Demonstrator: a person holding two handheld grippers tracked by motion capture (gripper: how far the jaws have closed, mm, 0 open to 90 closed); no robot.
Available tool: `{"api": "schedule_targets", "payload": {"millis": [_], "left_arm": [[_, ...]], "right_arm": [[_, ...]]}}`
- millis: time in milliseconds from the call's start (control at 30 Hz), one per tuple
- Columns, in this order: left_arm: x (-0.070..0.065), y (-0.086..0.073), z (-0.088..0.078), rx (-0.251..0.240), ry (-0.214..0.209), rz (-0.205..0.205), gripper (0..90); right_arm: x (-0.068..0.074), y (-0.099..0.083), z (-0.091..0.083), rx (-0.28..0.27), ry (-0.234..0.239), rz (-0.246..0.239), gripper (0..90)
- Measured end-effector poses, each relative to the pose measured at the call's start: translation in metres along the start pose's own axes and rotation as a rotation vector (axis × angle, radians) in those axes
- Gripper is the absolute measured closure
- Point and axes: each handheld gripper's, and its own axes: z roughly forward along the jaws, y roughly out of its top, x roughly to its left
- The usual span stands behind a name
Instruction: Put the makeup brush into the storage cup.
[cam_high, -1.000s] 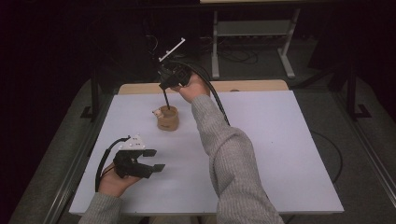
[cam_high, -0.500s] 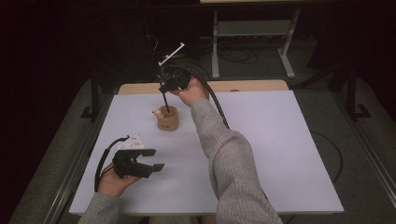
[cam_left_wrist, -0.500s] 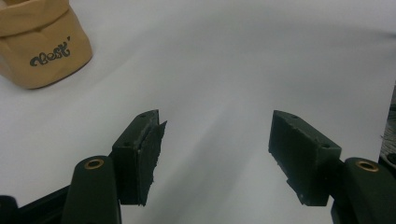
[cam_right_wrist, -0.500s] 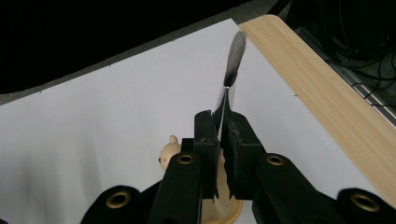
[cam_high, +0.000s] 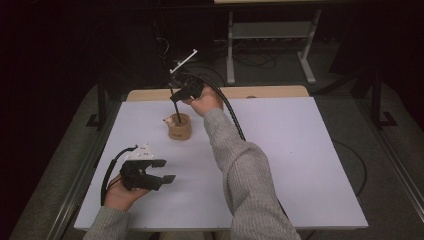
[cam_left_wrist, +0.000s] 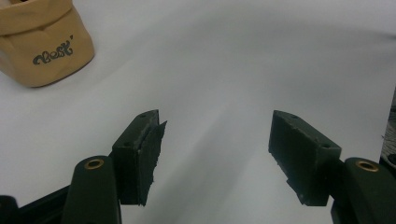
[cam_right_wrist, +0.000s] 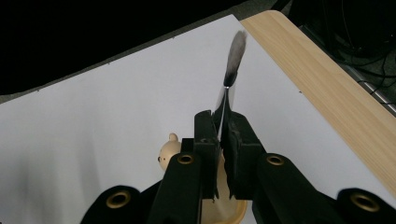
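My right gripper (cam_right_wrist: 221, 122) is shut on a slim brush (cam_right_wrist: 232, 56); its grey bristle end sticks out past the jaws. In the high view the right gripper (cam_high: 176, 98) hovers just above a tan cup (cam_high: 180, 128) at the table's back middle, and the brush's dark handle (cam_high: 175, 111) slants down into the cup. A small bear head (cam_right_wrist: 168, 150) shows at the cup's rim. My left gripper (cam_high: 167, 170) rests on the white table near the front left, open, nothing between its jaws (cam_left_wrist: 217, 140). The cup (cam_left_wrist: 42, 44) bears dark lettering.
The white table top (cam_high: 300, 150) ends in a wooden strip (cam_high: 270, 92) at the back. A black cable (cam_high: 231, 117) trails from the right gripper along the sleeve. Metal rails (cam_high: 82, 175) flank the table, and a dark floor with a frame stand (cam_high: 270, 35) lies behind.
The right gripper with the brush has barely shifted above the cup. The left gripper has stayed where it was, still open.
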Motion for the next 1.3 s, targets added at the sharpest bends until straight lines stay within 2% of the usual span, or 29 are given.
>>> {"api": "schedule_targets", "payload": {"millis": [67,233,267,367,400,667,1300], "left_arm": [[0.0,0.0,0.0,0.003,0.0,0.004,33.8],[0.0,0.001,0.0,0.004,0.0,0.005,33.8],[0.0,0.001,0.0,0.004,0.0,0.006,33.8],[0.0,0.0,0.001,0.006,-0.001,0.001,33.7],[0.0,0.0,0.001,0.007,-0.001,0.001,33.8],[0.001,0.0,0.0,-0.002,0.0,0.004,33.8],[0.0,0.0,0.001,0.007,-0.006,-0.001,33.8]], "right_arm": [[-0.002,-0.002,0.001,-0.007,-0.003,-0.015,83.2],[-0.003,-0.006,0.002,-0.004,-0.001,0.007,83.2],[-0.004,-0.007,0.002,-0.008,-0.005,-0.003,83.2],[-0.003,-0.008,0.004,-0.005,-0.007,0.005,83.1],[-0.004,-0.009,0.005,-0.003,-0.015,-0.01,83.2],[-0.001,-0.011,0.01,-0.002,-0.011,-0.01,83.1],[-0.005,-0.031,0.027,0.019,-0.001,0.016,82.4]]}}
